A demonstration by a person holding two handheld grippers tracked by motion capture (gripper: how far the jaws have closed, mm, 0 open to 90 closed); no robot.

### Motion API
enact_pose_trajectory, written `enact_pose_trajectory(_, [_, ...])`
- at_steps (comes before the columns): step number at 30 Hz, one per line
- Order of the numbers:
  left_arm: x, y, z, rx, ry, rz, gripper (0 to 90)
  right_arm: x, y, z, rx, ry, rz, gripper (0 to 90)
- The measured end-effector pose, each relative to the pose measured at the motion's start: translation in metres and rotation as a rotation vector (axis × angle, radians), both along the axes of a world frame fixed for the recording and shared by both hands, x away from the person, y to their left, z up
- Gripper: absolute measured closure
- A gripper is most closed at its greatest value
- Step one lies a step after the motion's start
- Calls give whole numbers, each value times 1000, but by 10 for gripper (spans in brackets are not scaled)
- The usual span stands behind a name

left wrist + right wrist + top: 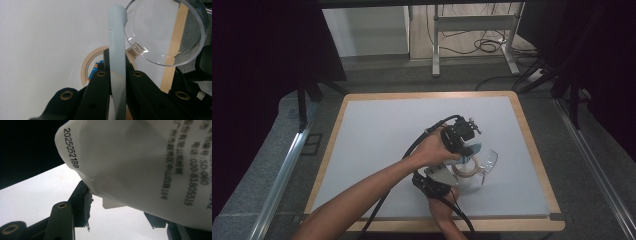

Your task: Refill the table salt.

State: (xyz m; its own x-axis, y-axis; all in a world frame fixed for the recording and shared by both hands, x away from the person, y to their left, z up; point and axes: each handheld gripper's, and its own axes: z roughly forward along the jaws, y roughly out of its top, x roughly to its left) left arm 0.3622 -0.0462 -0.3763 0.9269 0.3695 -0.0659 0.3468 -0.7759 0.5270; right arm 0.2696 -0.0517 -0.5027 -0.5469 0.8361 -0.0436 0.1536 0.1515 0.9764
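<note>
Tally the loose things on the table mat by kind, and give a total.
Roll of tape, tan ring lying flat: 1
Clear plastic dispenser piece with a round rim: 1
Pale blue strip, clamped by the left gripper: 1
White printed packet, between the right gripper's fingers: 1
Total: 4

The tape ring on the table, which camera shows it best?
The high view: the tape ring lies whole on the mat beside the clear lid. The left gripper view shows part of it behind a pale strip. The right gripper view has a printed white bag.
</note>
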Motion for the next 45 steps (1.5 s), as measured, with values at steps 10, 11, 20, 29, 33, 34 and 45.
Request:
enact_pose_trajectory(10, [-1, -1, 3, 5, -9, 2, 900, 0, 0, 3, 16, -3, -3, 459])
enact_pose_trajectory(11, [-1, -1, 3, 6, -9, 3, 900, 0, 0, 3, 18, -1, -3, 459])
enact_pose_trajectory(20, [0, -3, 1, 16, -11, 0, 900, 1, 0, 1, 23, -2, -7, 459])
enact_pose_trajectory(29, [0, -5, 1, 17, -7, 1, 900, 1, -1, 1, 25, -2, -8, 460])
enact_pose_trajectory(33, [0, -5, 0, 16, -8, 0, 900, 1, -1, 1, 26, 1, -11, 459])
enact_pose_trajectory(34, [0, -5, 1, 16, -8, 0, 900, 1, -1, 1, 26, 1, -11, 459])
enact_pose_trajectory(45, [0, -6, 0, 18, -9, -1, 900, 1, -1, 1, 24, 1, -13, 459])
